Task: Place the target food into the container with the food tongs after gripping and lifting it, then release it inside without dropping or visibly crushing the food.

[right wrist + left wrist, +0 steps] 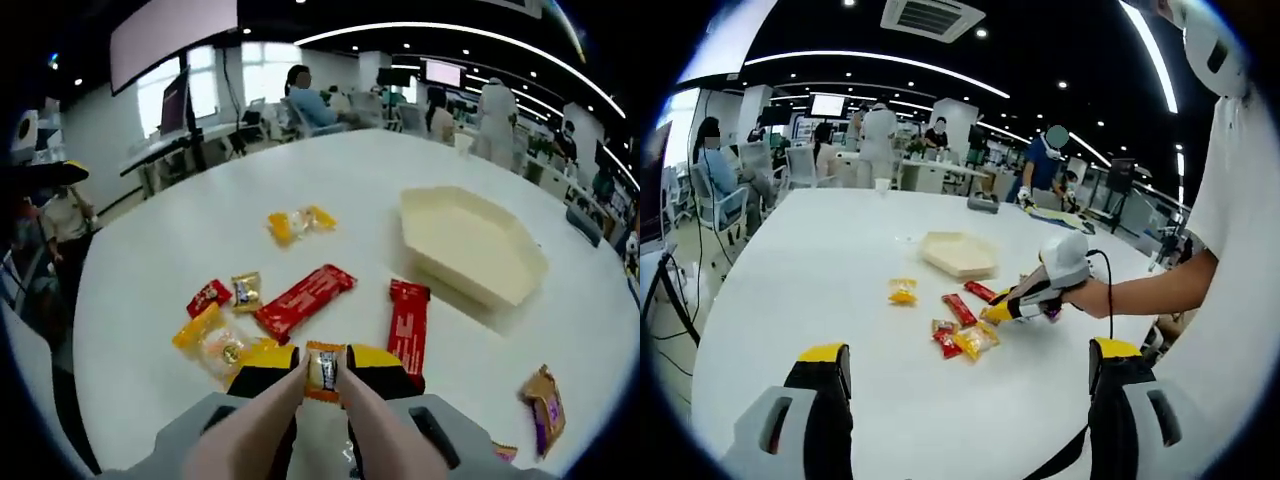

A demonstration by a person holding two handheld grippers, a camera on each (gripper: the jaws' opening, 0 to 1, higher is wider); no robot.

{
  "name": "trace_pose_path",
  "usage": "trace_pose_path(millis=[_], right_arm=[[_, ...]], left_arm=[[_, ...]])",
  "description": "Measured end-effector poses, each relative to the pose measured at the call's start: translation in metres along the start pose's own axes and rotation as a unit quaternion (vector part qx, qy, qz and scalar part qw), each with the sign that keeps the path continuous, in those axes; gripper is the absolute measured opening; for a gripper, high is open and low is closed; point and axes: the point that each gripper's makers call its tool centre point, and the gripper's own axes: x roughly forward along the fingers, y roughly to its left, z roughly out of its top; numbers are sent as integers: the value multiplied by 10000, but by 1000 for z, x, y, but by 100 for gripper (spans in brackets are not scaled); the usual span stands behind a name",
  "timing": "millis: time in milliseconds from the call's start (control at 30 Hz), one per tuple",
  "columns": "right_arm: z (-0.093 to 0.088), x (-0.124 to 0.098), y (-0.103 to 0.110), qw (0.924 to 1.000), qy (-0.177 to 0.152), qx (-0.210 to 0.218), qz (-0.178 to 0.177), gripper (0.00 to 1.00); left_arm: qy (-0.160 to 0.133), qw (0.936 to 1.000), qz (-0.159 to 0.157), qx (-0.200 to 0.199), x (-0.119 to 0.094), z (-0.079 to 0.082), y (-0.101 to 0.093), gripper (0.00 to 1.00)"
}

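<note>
A small orange-wrapped candy [323, 370] sits pinched between the yellow tips of my right gripper [322, 365], which is shut on it low over the white table [150, 250]. In the left gripper view the right gripper [998, 312] comes in from the right in a person's hand, its tips at the snack pile. The beige hexagonal container [470, 245] stands empty beyond and to the right, also seen as the container [958, 253]. My left gripper [970, 385] hangs open over bare table, well short of the snacks.
Loose snacks lie around: two red bars [305, 300] [408, 318], a yellow pack [300, 223], small red and gold candies [225, 293], a brown pack [545, 405]. People sit and stand at desks beyond the table's far edge.
</note>
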Motion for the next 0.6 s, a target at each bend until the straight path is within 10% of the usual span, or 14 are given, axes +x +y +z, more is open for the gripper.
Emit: trace_pose_path(millis=[600], right_arm=[[17,-46,-10,9971,-394,639,-87,18]], left_arm=[[-125,9995,-303,-38,7,-3,-20,99]])
